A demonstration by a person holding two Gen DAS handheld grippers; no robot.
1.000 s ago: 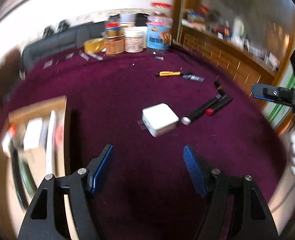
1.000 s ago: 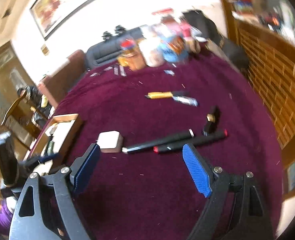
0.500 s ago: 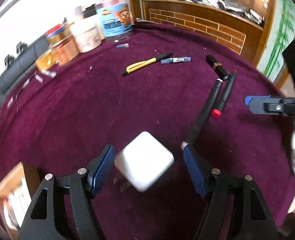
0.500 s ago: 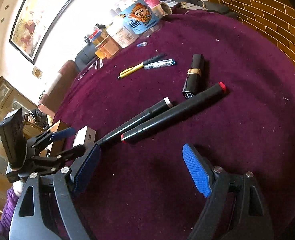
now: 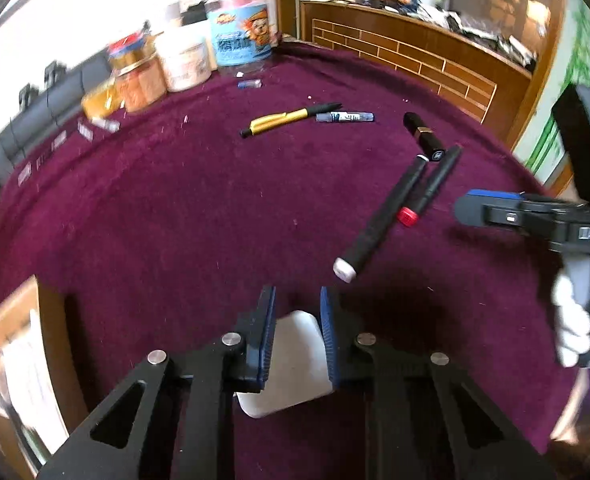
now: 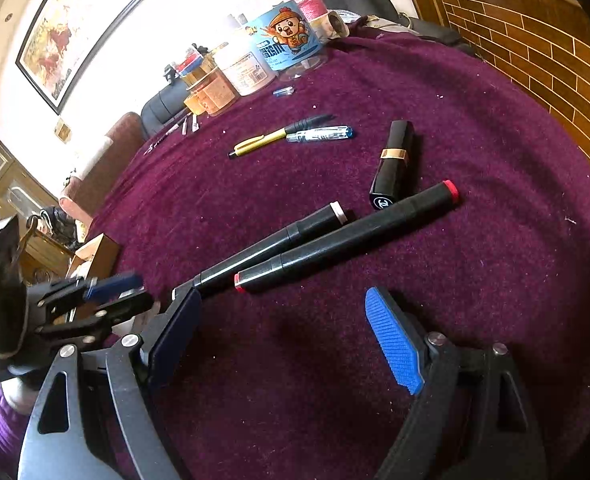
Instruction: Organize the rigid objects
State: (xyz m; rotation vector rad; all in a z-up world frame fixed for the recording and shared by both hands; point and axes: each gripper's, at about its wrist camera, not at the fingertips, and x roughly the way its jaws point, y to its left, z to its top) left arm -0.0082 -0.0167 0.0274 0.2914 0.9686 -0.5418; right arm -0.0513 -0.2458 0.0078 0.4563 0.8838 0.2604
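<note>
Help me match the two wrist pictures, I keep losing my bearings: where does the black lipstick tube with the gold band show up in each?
Left wrist view: the lipstick tube lies upper right of centre, at the far ends of the two black markers.
Right wrist view: the lipstick tube lies right of centre, its logo end beside the markers.
Shared landmark: the yellow pen farther up the purple cloth.
</note>
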